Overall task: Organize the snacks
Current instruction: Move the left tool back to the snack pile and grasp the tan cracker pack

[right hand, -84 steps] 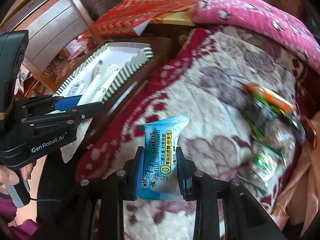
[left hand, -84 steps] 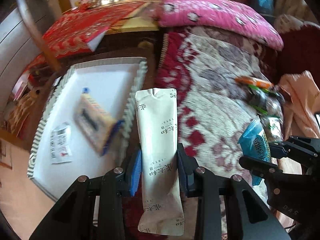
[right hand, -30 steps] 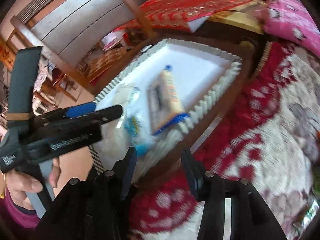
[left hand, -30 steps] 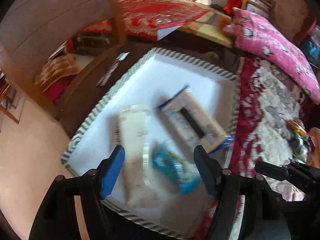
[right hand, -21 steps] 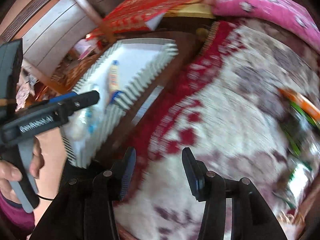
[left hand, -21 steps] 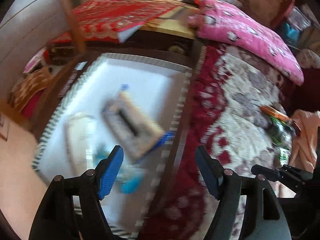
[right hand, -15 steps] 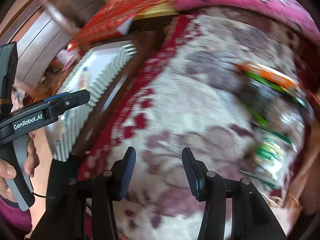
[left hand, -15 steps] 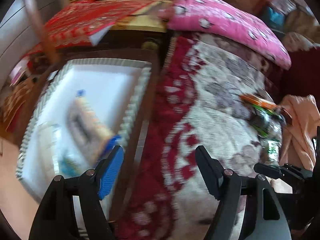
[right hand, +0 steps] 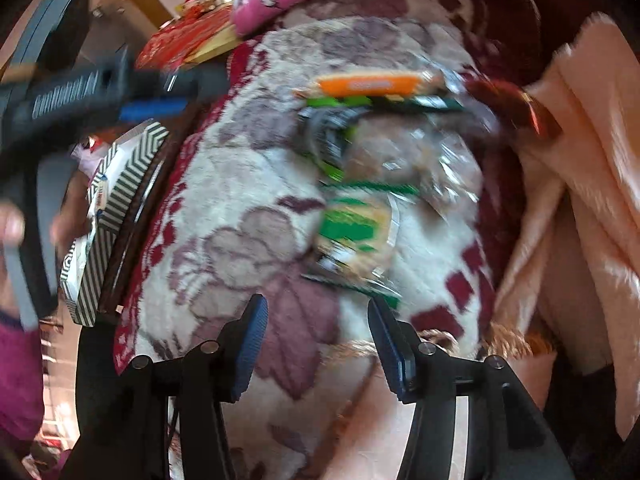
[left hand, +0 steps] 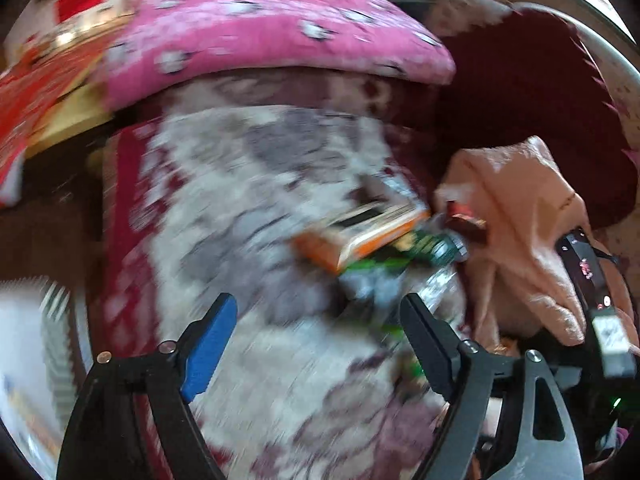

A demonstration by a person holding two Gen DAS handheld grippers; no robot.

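Partly done, by the look of it: the striped box (right hand: 120, 184) at the far left already holds at least one packet, while a heap of snacks (right hand: 360, 184) remains on the patterned blanket (right hand: 240, 240), beside the pink cloth (right hand: 580, 160). Both tools point steeply down at the blanket. The left tool (left hand: 316, 344) stands wide and empty, jaws just opened further, just short of the orange packet (left hand: 360, 236). The right tool (right hand: 316, 340) stands moderately open, likewise opening, empty, close to the green packet (right hand: 356, 232)

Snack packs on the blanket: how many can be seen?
About 4, in one heap: orange pack farthest, clear bag below it, green pack nearest, red pack by the peach cloth. Blur may hide others.
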